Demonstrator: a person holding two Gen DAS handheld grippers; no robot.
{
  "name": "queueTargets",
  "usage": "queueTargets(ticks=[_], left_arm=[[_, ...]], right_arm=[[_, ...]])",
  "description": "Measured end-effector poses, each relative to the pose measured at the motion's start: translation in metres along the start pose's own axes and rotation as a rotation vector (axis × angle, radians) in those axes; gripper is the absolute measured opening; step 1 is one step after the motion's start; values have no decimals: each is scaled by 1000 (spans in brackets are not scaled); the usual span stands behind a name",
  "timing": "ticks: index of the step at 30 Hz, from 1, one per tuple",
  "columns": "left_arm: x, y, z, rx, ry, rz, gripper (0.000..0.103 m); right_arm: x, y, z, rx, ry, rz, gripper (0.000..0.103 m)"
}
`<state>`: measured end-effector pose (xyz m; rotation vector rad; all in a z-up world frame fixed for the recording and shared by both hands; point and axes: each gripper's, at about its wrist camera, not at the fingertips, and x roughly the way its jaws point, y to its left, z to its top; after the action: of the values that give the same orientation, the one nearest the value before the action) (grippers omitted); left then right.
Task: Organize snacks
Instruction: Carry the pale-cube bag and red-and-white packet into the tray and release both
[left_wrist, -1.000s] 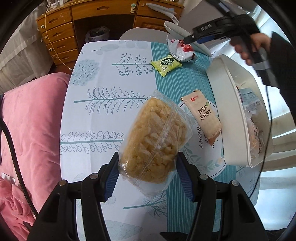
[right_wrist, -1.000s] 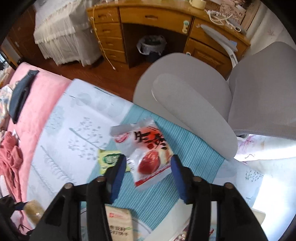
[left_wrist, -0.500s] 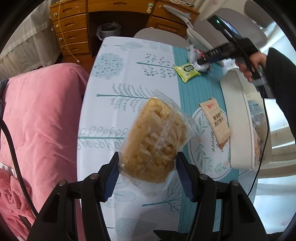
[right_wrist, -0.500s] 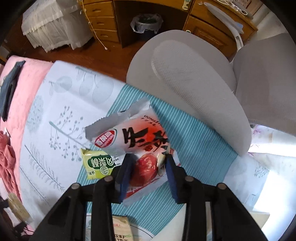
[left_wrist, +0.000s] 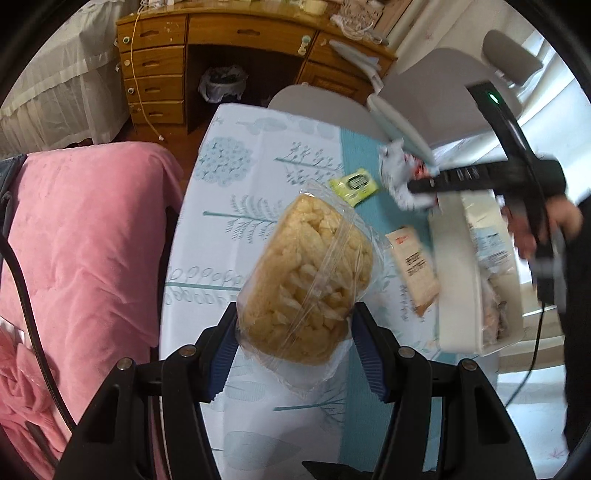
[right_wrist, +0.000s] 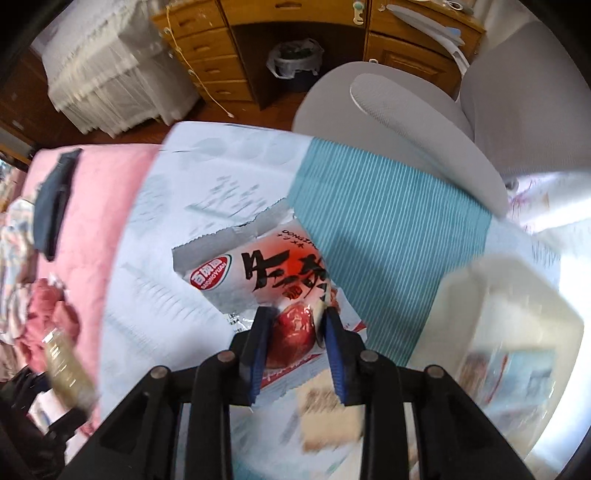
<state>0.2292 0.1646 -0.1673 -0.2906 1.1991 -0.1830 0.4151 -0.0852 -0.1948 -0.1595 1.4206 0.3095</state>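
My left gripper (left_wrist: 293, 326) is shut on a clear bag of yellow puffed snacks (left_wrist: 306, 277) and holds it above the table. My right gripper (right_wrist: 295, 319) is shut on a red and white snack packet (right_wrist: 266, 277), lifted off the table; it also shows in the left wrist view (left_wrist: 402, 177), near the white bin (left_wrist: 458, 280). A green packet (left_wrist: 354, 185) and a beige cracker packet (left_wrist: 413, 266) lie on the tablecloth. The white bin (right_wrist: 517, 295) holds several packets.
A pink blanket (left_wrist: 85, 236) lies left of the table. A grey chair (right_wrist: 417, 122) stands at the table's far end, with a wooden desk (left_wrist: 229, 44) and a bin bag (left_wrist: 221, 83) behind.
My right gripper closed on the red and white packet and lifted it toward the white bin. My left gripper rose and pulled back with the puffed snack bag.
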Motion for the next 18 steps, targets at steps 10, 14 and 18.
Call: queueTargets(ticks=[10,14,18], left_arm=[[-26,-73,-23,22,-129,-79,58],[-31,-118,-31,35,-169,-110,58],[-32,-157,-34,54,-196,-126,58]], right_arm=[[-75,-11,-102,77,-57,41,30],[-103,-23,-142,73,-88,39,31],[-117,-42,-174,71,-92,31,31]])
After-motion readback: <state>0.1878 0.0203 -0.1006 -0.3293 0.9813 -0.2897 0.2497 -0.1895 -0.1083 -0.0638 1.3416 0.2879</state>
